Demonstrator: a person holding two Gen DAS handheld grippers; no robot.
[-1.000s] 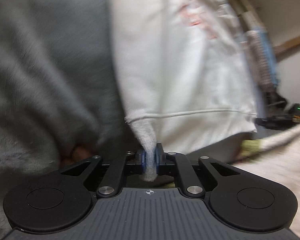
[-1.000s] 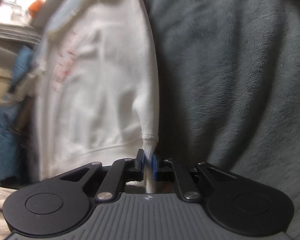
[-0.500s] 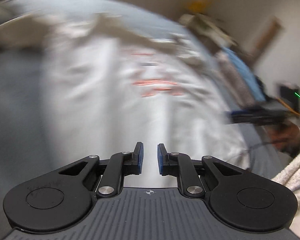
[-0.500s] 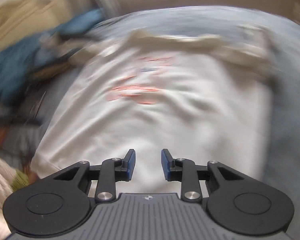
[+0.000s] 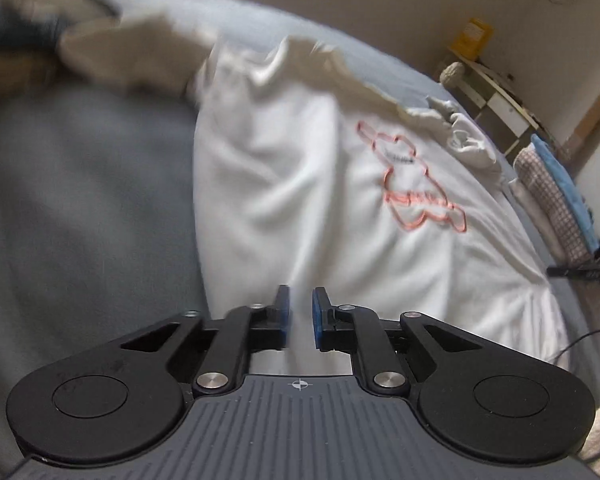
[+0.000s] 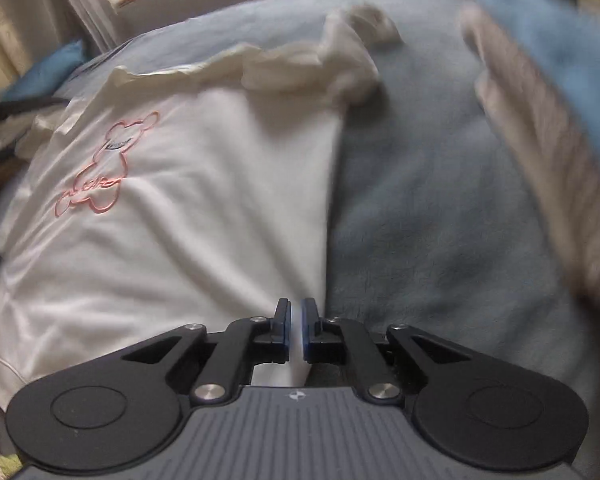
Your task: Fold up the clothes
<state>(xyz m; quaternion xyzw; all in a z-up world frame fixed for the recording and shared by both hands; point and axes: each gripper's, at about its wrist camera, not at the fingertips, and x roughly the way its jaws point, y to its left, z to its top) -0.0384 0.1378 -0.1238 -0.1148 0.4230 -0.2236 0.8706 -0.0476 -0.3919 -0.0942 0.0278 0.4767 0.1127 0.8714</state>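
The white sweatshirt (image 5: 300, 200) lies face up and spread flat on the grey-blue blanket (image 5: 80, 200). Its long axis runs from the hem, on the side of the bear print's feet, away to the collar beyond the bear print's (image 5: 416, 184) head. Both claws hover at the hem end and point up along that axis.

The left gripper (image 5: 299, 312) is to the print's left, close to the garment's left side edge. Its jaws stand narrow with a clear gap and nothing between them; the white cloth seen through the gap appears to lie below.

The right gripper (image 6: 296, 328) is to the print's right, right over the garment's straight right side edge (image 6: 332, 200), which runs directly toward it. Its jaws have just been closing to a thin slit. White cloth shows in that slit, but whether the pads pinch it or merely frame it cannot be told.

Beyond the print's head, the left sleeve (image 5: 140, 52) trails outward and the right sleeve (image 6: 352, 60) is bunched at the shoulder.

The next fold probably turns on those sleeves, each nearer to the claw on its own side of the print and well apart from it.
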